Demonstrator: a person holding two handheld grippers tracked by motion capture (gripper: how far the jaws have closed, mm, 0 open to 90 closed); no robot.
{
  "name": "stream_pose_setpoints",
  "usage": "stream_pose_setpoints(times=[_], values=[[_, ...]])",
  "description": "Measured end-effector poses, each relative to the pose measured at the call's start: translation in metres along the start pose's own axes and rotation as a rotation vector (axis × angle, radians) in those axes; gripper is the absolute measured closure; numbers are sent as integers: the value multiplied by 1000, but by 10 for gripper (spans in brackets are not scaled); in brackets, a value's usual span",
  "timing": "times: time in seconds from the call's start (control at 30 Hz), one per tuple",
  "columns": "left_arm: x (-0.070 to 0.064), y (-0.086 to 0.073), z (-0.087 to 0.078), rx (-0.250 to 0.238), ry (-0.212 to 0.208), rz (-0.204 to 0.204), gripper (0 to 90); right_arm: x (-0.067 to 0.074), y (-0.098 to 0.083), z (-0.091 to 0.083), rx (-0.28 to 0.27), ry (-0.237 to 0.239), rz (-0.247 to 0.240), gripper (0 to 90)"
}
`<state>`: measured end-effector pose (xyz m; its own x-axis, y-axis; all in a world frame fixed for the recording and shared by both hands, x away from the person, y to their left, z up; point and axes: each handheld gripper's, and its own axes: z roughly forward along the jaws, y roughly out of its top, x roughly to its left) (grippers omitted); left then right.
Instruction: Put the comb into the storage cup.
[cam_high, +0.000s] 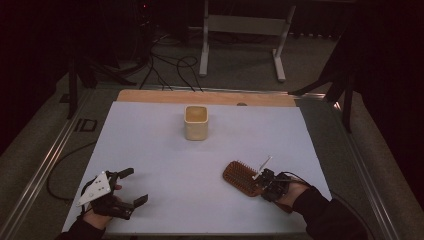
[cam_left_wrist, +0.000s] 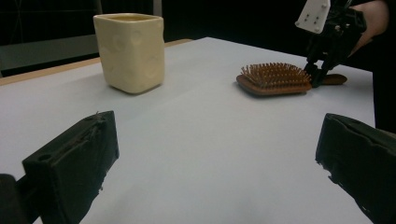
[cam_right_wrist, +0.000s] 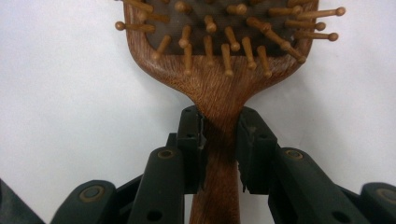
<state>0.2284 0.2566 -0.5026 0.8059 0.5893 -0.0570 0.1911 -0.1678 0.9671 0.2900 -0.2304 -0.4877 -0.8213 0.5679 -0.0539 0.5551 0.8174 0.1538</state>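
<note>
A wooden paddle hairbrush (cam_high: 240, 176) lies bristles up on the white sheet at the front right. My right gripper (cam_high: 261, 183) is shut on its handle just below the head; in the right gripper view both pads (cam_right_wrist: 191, 140) press the sides of the brush (cam_right_wrist: 224, 88) neck. A cream, square-sided cup (cam_high: 196, 122) stands upright at the back middle. At the front left, my left gripper (cam_high: 135, 186) rests open on the sheet with nothing between its jaws. In the left gripper view the cup (cam_left_wrist: 130, 51) is ahead on the left, and the brush (cam_left_wrist: 273, 79) with the right gripper (cam_left_wrist: 314, 74) is at the far right.
The white sheet (cam_high: 165, 150) covers most of the table, with a bare wooden strip (cam_high: 150, 96) along the back edge. Metal rails run down both table sides. Cables (cam_high: 170, 65) and a metal stand (cam_high: 240, 30) sit on the floor beyond.
</note>
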Motion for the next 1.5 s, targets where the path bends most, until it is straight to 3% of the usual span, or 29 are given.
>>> stream_pose_setpoints(times=[0.27,0.47,0.67,0.9,1.17,1.5], values=[[0,0,1,2,5,-6,1,3,-11,-1,-104,-17,62,735],[0,0,1,3,6,-5,1,3,-10,0,-152,-30,80,736],[0,0,1,3,6,-4,1,4,-6,-6,-249,-52,121,736],[0,-1,1,4,5,-2,1,12,3,-14,-344,-50,125,735],[0,0,1,5,6,-4,1,28,17,-12,-517,-39,147,734],[0,0,1,7,4,-5,1,39,26,-10,-633,-46,150,734]])
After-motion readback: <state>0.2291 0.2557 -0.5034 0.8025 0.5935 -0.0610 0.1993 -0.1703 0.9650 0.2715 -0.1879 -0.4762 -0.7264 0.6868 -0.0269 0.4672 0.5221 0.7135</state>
